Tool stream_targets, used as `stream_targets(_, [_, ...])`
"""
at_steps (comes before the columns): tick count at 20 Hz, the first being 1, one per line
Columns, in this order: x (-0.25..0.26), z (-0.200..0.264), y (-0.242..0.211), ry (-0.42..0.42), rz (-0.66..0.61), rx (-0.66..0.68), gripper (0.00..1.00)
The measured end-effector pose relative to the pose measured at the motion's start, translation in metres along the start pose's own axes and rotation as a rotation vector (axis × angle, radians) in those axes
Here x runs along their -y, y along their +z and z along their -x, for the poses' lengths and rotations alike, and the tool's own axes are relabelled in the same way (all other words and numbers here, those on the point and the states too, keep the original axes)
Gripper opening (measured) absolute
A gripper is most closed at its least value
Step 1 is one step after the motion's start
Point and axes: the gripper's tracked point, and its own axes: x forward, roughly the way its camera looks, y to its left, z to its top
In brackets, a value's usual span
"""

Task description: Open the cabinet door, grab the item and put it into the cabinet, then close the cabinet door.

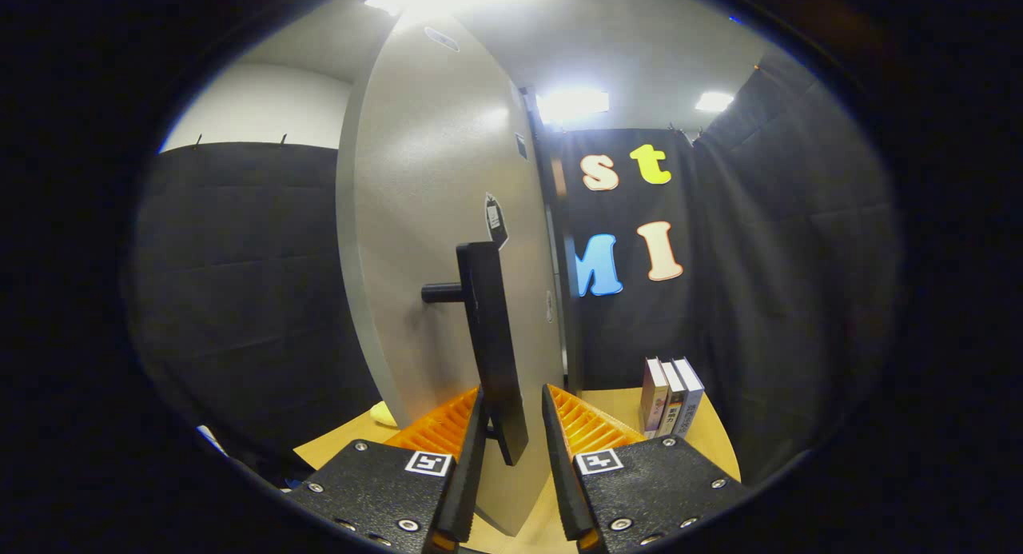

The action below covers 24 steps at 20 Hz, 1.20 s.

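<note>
The grey cabinet door (431, 178) stands upright just ahead of me, seen at a slant with its near edge turned toward me. Its black bar handle (487, 322) sticks out on a short post and runs down between my fingers. My gripper (513, 394) straddles the lower end of the handle. The left finger (471, 434) lies against the bar and a narrow gap shows at the right finger (559, 434), so the jaws are not pressed on it. Three upright books (671, 406) stand on the wooden table (711, 446), beyond my right finger.
A small yellow object (384, 414) lies on the table behind the door's lower left edge. The dark edge of the cabinet body (555, 250) rises to the right of the door. Black cloth walls close in the booth on both sides.
</note>
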Motion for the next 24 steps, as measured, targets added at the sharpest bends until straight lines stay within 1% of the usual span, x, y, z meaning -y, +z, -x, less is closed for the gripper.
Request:
stream_targets(4, [0.016,0.002,0.001,-0.096,-0.025,0.023,0.5])
stream_targets(7, [0.025,0.011,0.002,-0.186,-0.019,0.058,0.57])
stream_targets(8, [0.027,0.014,0.002,-0.218,-0.01,0.072,0.61])
stream_targets(9, [0.03,0.021,0.003,-0.259,0.0,0.086,0.63])
stream_targets(10, [0.034,0.026,-0.001,-0.302,0.01,0.094,0.67])
stream_targets(12, [0.039,0.044,-0.02,-0.378,0.031,0.086,0.72])
stream_targets(13, [0.037,0.053,-0.036,-0.407,0.022,0.07,0.76])
stream_targets(14, [0.028,0.062,-0.054,-0.424,0.004,0.058,0.86])
stream_targets(16, [0.01,0.074,-0.098,-0.448,-0.04,0.048,0.88])
stream_targets(17, [-0.002,0.076,-0.124,-0.443,-0.062,0.045,0.88])
stream_targets(19, [-0.038,0.075,-0.188,-0.405,-0.091,0.006,0.88])
stream_targets(20, [-0.054,0.072,-0.23,-0.38,-0.102,-0.035,0.88])
stream_targets(22, [-0.082,0.06,-0.305,-0.336,-0.11,-0.124,0.88])
stream_targets(24, [-0.101,0.033,-0.362,-0.288,-0.107,-0.196,0.88])
